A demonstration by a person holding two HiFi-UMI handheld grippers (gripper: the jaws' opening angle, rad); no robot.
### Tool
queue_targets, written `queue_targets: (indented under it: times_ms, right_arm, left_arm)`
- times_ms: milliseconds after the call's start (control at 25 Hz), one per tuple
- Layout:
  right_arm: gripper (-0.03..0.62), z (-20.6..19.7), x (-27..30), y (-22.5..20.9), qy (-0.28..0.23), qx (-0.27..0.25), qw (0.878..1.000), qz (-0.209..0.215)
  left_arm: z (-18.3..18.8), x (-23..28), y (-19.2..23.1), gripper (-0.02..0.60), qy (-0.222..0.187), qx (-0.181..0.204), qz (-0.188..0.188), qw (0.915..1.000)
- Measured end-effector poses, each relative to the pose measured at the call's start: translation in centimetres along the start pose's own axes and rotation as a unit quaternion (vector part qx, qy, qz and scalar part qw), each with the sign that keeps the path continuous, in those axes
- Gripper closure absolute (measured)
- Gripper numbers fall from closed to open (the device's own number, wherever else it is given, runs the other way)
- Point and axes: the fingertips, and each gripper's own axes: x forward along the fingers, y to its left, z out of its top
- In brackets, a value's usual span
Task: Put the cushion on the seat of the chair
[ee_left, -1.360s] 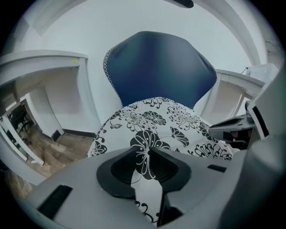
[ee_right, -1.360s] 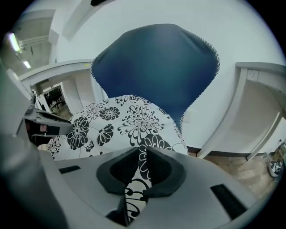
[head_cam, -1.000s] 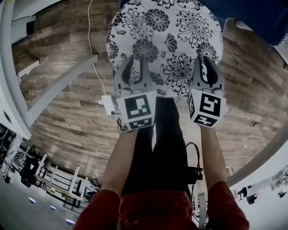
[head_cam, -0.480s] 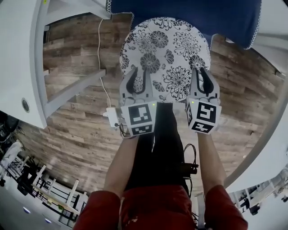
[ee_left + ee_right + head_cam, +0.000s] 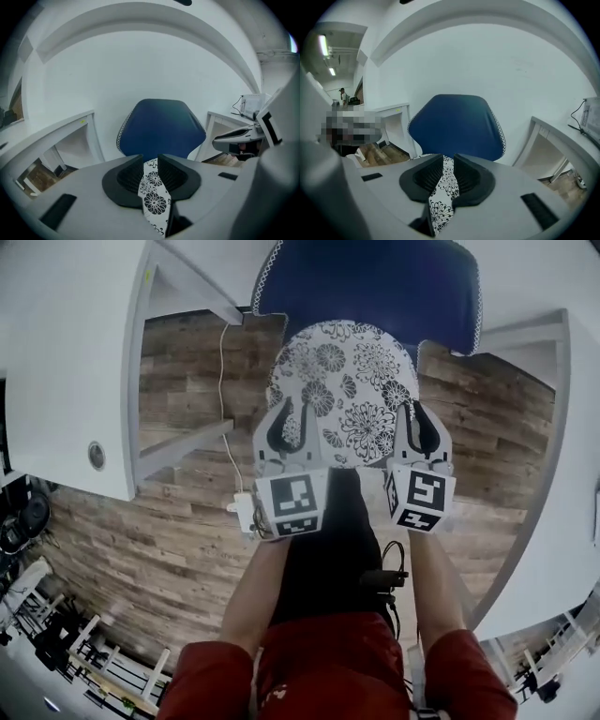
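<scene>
A round white cushion with black flowers [image 5: 347, 390] hangs flat in front of me, held by its near edge. My left gripper [image 5: 285, 424] is shut on its left side, the fabric [image 5: 153, 197] pinched between the jaws. My right gripper [image 5: 419, 426] is shut on its right side, fabric [image 5: 443, 194] between its jaws too. A blue chair [image 5: 370, 287] stands just beyond the cushion; its backrest [image 5: 160, 126] fills the middle of both gripper views [image 5: 457, 126]. The seat itself is hidden under the cushion.
White desks flank the chair: one at the left [image 5: 66, 352], another at the right [image 5: 553, 465]. A white power strip [image 5: 244, 514] and its cable [image 5: 223, 399] lie on the wooden floor [image 5: 178, 521] by my left gripper.
Both grippers have carried the cushion forward towards the blue chair, whose back has come fully into view. The grips have not changed.
</scene>
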Motion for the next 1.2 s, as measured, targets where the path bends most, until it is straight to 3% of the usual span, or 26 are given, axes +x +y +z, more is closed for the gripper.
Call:
queue_targets:
  times_ms: [600, 960, 1200]
  right_arm:
    - [0.516, 12.5, -11.8, 1.5, -0.111, 0.000, 0.994, -0.018]
    - [0.516, 19.0, -19.3, 2.2, -0.186, -0.010, 0.982, -0.028]
    - [0.517, 23.1, -23.8, 3.1, -0.228, -0.014, 0.973, -0.033]
  left_arm:
    - [11.8, -10.9, -1.1, 0.480, -0.107, 0.029, -0.025, 0.9935]
    - [20.1, -19.3, -1.1, 0.482, -0.212, 0.033, -0.020, 0.9765]
    - [23.0, -23.4, -0.5, 0.482, -0.240, 0.030, -0.015, 0.9701]
